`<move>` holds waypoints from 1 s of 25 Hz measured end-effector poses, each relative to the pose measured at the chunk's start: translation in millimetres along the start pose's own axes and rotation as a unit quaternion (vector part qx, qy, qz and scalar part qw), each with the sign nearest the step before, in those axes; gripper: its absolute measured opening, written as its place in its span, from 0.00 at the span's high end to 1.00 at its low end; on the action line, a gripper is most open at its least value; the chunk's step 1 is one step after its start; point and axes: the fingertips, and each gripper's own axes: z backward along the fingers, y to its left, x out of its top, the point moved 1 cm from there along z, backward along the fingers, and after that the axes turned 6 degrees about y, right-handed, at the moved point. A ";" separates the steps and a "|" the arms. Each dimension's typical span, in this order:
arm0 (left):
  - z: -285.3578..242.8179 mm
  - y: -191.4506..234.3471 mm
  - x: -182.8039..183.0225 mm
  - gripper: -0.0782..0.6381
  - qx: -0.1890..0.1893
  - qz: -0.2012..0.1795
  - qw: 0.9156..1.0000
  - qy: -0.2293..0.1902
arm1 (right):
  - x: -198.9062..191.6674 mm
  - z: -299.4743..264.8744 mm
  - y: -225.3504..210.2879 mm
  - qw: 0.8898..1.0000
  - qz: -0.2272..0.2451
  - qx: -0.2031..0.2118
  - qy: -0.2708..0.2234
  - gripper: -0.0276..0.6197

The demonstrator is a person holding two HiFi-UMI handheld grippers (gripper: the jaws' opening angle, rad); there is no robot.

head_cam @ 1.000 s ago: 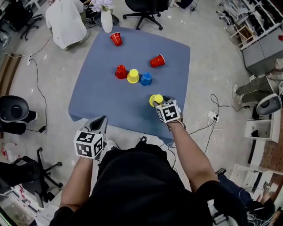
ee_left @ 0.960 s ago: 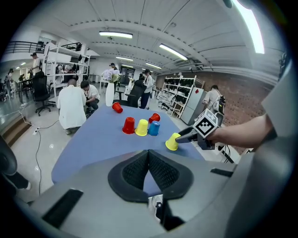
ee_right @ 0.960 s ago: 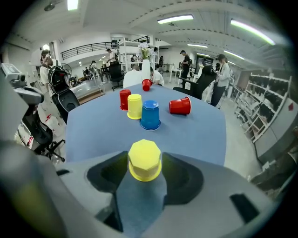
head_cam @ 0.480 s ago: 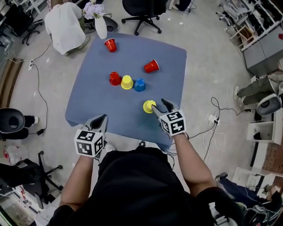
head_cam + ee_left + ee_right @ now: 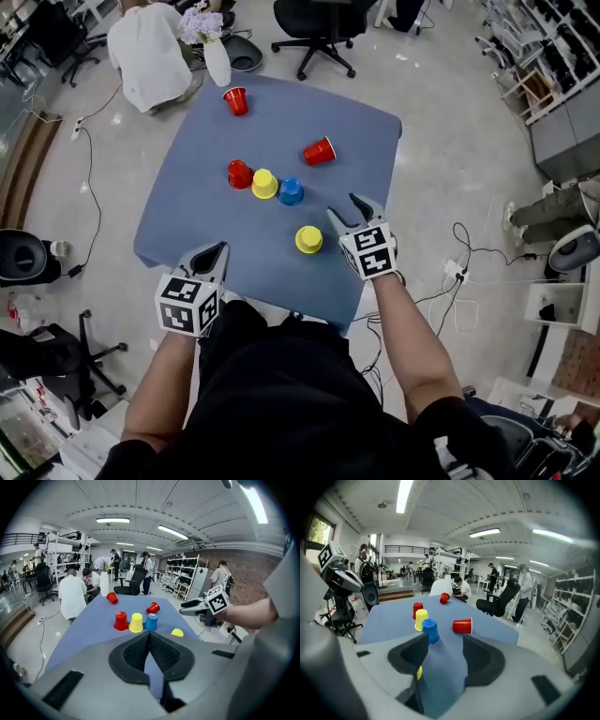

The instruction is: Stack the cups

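Since a second ago the right gripper (image 5: 343,208) is off the near yellow cup (image 5: 308,240) and sits just to its right, jaws released and apart with only the blue table (image 5: 187,234) showing between them. That cup stands upside down alone toward the table's near edge, apart from the mid-table row of red cup (image 5: 239,174), second yellow cup (image 5: 264,184) and blue cup (image 5: 291,191), all upside down side by side. At the near left edge the left gripper (image 5: 212,255) hangs clenched on nothing
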 end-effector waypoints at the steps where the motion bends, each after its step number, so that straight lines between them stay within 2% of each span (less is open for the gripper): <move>1: 0.6 1.6 -1.4 0.88 0.001 0.001 1.000 0.004 | 5.0 -5.8 -2.2 1.000 0.011 -0.001 0.000 0.60; 5: -3.8 16.4 -2.6 0.88 0.005 0.006 1.000 0.013 | 27.0 -30.1 -12.1 0.998 0.056 -0.001 0.000 0.60; 8: -11.4 28.5 -1.5 0.88 0.000 0.011 1.000 0.019 | 39.7 -51.1 -18.7 0.994 0.110 -0.011 0.022 0.60; 10: -15.3 34.5 -0.4 0.88 -0.004 0.015 1.000 0.023 | 43.5 -66.1 -23.8 0.986 0.160 -0.018 0.044 0.60; 12: -20.6 42.0 4.0 0.88 -0.008 0.015 1.000 0.026 | 48.9 -84.0 -33.4 0.971 0.227 -0.026 0.068 0.60; 14: -25.5 49.0 6.7 0.88 -0.013 0.015 0.999 0.029 | 52.3 -102.0 -42.6 0.948 0.302 -0.031 0.096 0.60; 18: -33.5 60.3 5.9 0.88 -0.018 0.025 0.999 0.035 | 51.9 -135.2 -53.0 0.882 0.445 -0.023 0.151 0.59; 21: -37.0 68.0 3.5 0.88 -0.019 0.034 0.999 0.039 | 41.8 -156.1 -52.1 0.839 0.510 0.010 0.187 0.58; 25: -37.6 75.8 -0.3 0.88 -0.019 0.038 0.998 0.045 | 23.4 -170.9 -50.7 0.786 0.573 0.051 0.226 0.56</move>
